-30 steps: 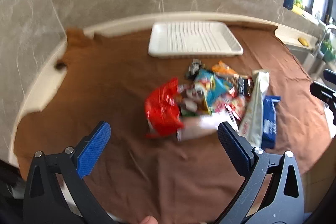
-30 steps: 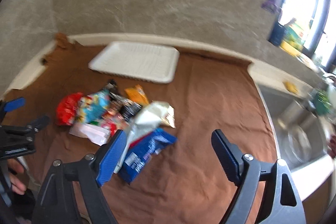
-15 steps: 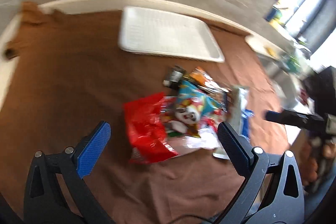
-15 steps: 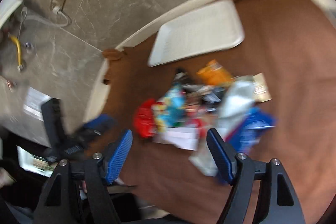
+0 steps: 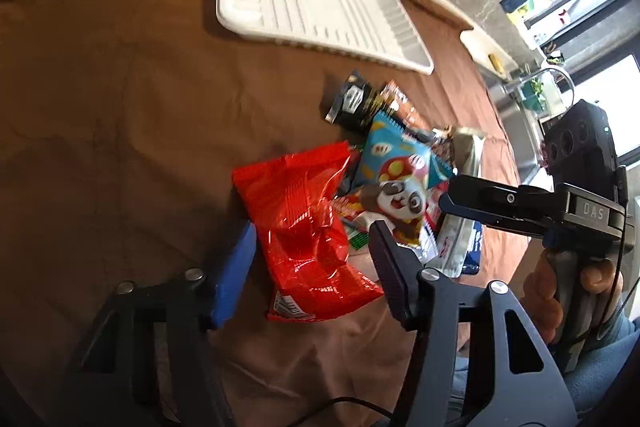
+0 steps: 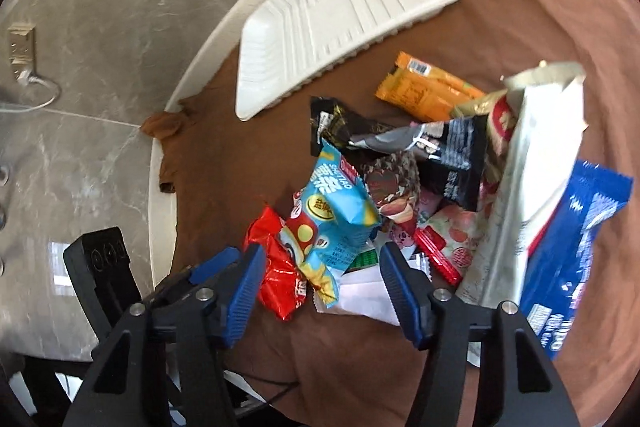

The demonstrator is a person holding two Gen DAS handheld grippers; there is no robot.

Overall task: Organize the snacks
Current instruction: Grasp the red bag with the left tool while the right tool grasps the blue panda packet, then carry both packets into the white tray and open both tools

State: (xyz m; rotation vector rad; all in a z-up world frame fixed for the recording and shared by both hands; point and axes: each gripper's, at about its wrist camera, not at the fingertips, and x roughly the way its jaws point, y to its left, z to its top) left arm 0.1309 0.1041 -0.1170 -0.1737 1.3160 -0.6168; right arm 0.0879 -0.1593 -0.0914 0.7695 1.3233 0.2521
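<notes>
Both grippers hang over the heaped snack packets (image 6: 400,187) on the brown-clothed bench (image 5: 120,107), fingers apart, the left gripper (image 5: 312,259) straddling the crinkled red foil packet (image 5: 308,227), seemingly to lift it toward the ribbed white plastic tray (image 5: 320,3) beyond.

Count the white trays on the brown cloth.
1. The white tray lies at the far side of the brown cloth, beyond the snack pile, with nothing in it. No second tray shows in either view.

free: brown cloth (image 5: 120,107) left | blocked: snack pile (image 6: 420,187) right, white tray (image 5: 312,3) behind
</notes>
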